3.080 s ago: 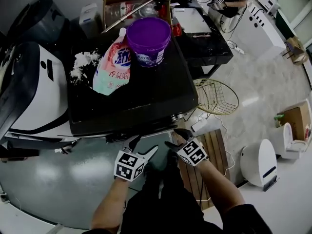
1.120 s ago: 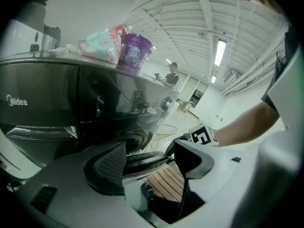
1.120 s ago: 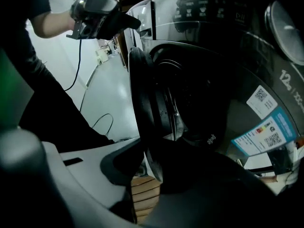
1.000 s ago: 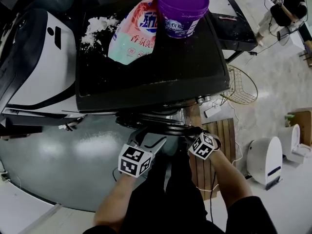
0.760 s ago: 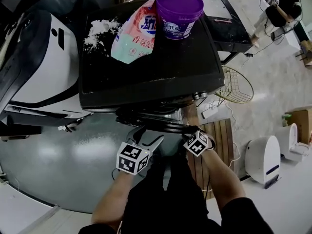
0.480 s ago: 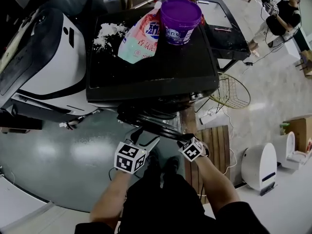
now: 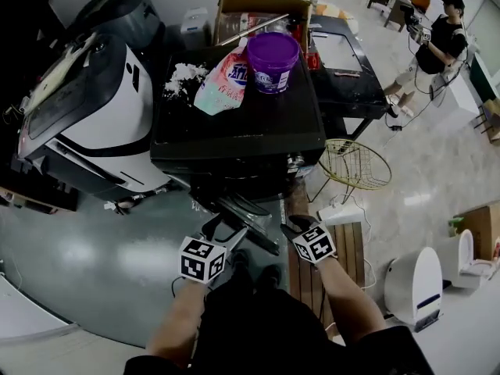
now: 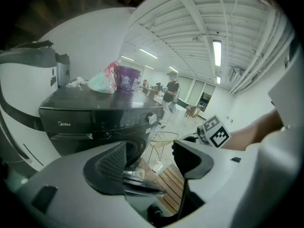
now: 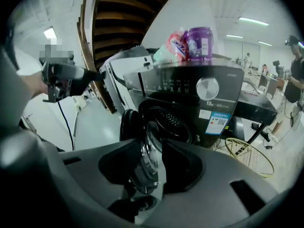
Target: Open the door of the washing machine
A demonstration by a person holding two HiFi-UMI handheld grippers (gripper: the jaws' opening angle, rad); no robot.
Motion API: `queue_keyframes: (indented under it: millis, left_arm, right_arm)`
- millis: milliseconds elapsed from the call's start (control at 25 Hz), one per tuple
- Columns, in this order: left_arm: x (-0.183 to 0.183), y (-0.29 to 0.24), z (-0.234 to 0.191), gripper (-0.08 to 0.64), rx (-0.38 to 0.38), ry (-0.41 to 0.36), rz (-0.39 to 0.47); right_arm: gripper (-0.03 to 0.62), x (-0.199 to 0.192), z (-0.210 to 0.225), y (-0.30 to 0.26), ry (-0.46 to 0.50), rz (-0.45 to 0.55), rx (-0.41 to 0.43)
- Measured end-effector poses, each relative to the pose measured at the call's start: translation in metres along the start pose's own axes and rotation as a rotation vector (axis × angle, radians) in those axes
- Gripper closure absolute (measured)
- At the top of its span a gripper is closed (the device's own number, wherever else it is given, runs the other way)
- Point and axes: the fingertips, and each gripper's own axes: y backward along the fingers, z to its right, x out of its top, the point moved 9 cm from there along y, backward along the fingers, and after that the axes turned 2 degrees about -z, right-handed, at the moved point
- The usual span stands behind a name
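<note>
The black washing machine [image 7: 234, 131] stands ahead of me with its round door [image 7: 246, 213] swung out towards me and the drum opening [image 9: 171, 120] bare. My left gripper [image 7: 224, 226] hangs open just left of the door's edge, and the door [image 8: 137, 179] shows low in its wide gap [image 8: 149, 151]. My right gripper [image 7: 294, 223] sits right of the door. Its jaws are opening [image 9: 151, 146]. The door's glass bowl [image 9: 145, 163] shows in the gap, and the pads do not press on it.
A detergent pouch [image 7: 223, 80], a purple tub [image 7: 272, 61] and white clumps [image 7: 184, 74] lie on the machine's top. A white appliance [image 7: 86, 123] stands to its left. A wire basket [image 7: 355, 165] and a slatted wooden board [image 7: 344, 248] lie on the floor to the right. A person [image 7: 437, 30] stands far right.
The door has swung further out from the machine's front. Both grippers have risen and drawn back from it. The head view has pulled back and now takes in more of the room.
</note>
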Motion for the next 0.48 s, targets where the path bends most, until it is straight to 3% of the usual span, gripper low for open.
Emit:
queue_keyframes:
  millis: [280, 480]
  left_arm:
    - [0.021, 0.036, 0.023, 0.233, 0.082, -0.082, 0.063]
    - [0.036, 0.063, 0.03, 0.234, 0.134, -0.094, 0.145]
  right_arm:
    - [0.471, 0.047, -0.005, 0.073, 0.014, 0.267, 0.032]
    - [0.504, 0.078, -0.015, 0.114, 0.057, 0.402, 0.046]
